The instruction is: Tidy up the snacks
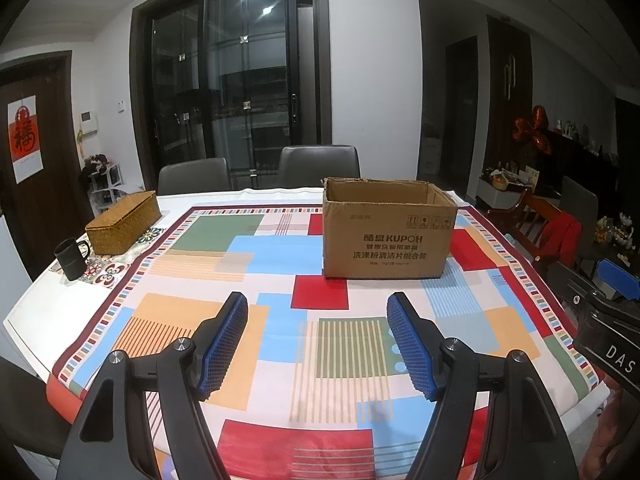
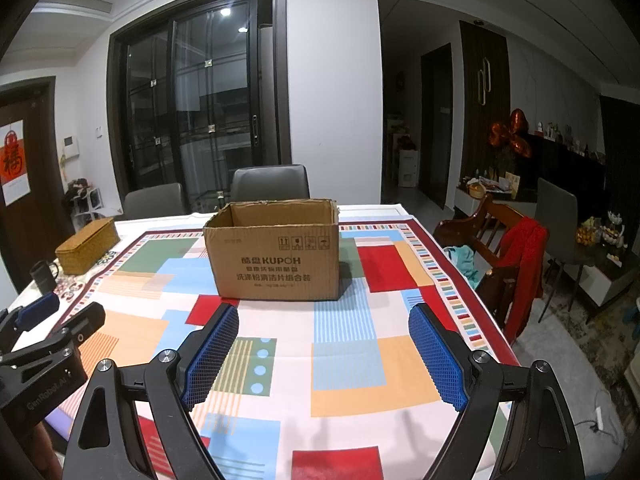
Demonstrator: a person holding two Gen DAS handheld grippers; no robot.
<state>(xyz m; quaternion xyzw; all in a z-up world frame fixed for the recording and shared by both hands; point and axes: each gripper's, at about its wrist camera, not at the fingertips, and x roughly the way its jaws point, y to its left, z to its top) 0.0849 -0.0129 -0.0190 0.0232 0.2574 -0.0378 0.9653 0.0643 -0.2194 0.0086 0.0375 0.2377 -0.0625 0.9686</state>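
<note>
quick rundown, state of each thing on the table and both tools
cardboard box: upright, top open, inside hidden from here
woven basket: lid on, at the table's far left
black mug: upright beside the basket, contents not visible
left tool: open, holding nothing, above the tablecloth
right tool: open, holding nothing, pointed at the box
snacks: none visible

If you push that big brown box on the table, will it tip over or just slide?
The cardboard box would probably slide, not tip: it sits flat and looks wider than tall. It is open on top and may be light, though its inside is hidden. The tablecloth underneath might bunch up as it moves.
</note>
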